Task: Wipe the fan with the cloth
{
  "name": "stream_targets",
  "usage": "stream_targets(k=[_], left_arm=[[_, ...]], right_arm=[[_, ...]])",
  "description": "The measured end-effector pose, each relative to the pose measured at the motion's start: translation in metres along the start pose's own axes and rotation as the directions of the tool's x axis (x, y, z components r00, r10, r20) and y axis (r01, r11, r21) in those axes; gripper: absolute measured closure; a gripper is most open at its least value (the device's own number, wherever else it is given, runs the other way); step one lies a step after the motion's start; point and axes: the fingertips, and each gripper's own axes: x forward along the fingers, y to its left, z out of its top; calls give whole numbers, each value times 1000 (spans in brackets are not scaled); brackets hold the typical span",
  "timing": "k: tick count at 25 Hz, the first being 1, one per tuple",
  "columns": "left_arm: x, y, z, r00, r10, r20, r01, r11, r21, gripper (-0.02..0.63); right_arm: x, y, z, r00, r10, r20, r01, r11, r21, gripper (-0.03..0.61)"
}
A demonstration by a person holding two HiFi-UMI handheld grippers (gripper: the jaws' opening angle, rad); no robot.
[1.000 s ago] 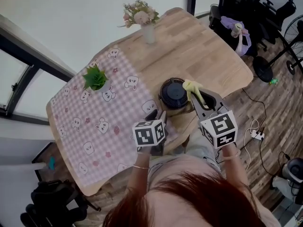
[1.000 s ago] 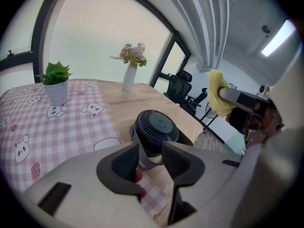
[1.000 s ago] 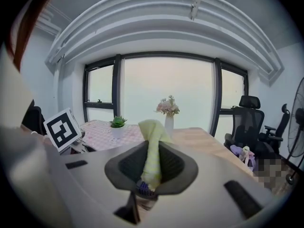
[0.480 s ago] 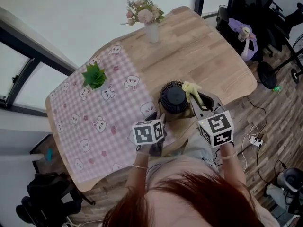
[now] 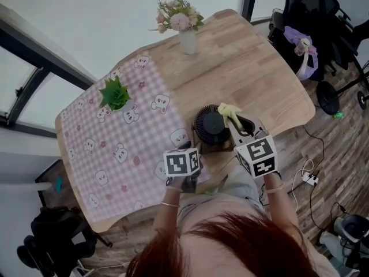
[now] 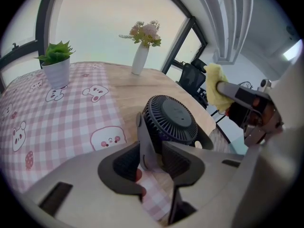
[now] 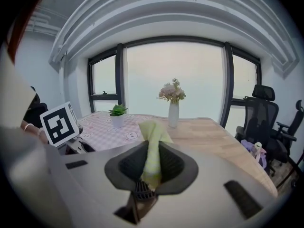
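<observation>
Fan (image 5: 210, 126) at near table (image 5: 259, 68) edge, frame clamped by left gripper (image 5: 187, 149). Cloth (image 5: 229, 111) pinched upright in right gripper (image 5: 242, 126), just beside fan's right rim; contact unclear. Wipe judged leftward across grille.

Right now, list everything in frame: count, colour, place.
fan: 1, black, near edge of table
cloth: 1, yellow, by the fan's right rim
table: 1, light wood
tablecloth: 1, pink check with bears, table's left half
potted plant: 1, green in white pot, on tablecloth
vase: 1, white, pink flowers, table's far edge
office chair: at least 1, black, right of table
left claw: 1, grey, shut on fan's stand
right claw: 1, grey, shut on cloth
</observation>
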Motion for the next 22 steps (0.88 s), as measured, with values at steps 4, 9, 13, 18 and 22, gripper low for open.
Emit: stream_targets(k=[4, 9, 13, 18, 22], left_arm=[[5, 2, -2, 1000, 4, -20, -4, 1000, 3, 486], [9, 2, -4, 999, 0, -40, 0, 1000, -2, 487], [13, 2, -3, 998, -2, -57, 1, 1000, -8, 494], [17, 3, -6, 998, 0, -66, -3, 999, -37, 505], [18, 4, -5, 998, 7, -69, -11, 999, -49, 506]], right_arm=[[13, 1, -4, 1000, 12, -13, -12, 1000, -15, 528], [29, 2, -9, 999, 32, -29, -34, 998, -47, 528], [45, 3, -15, 996, 65, -55, -68, 996, -57, 528], [62, -1, -25, 993, 72, -92, -79, 994, -77, 528], [69, -1, -31, 989, 96, -115, -103, 993, -63, 528]])
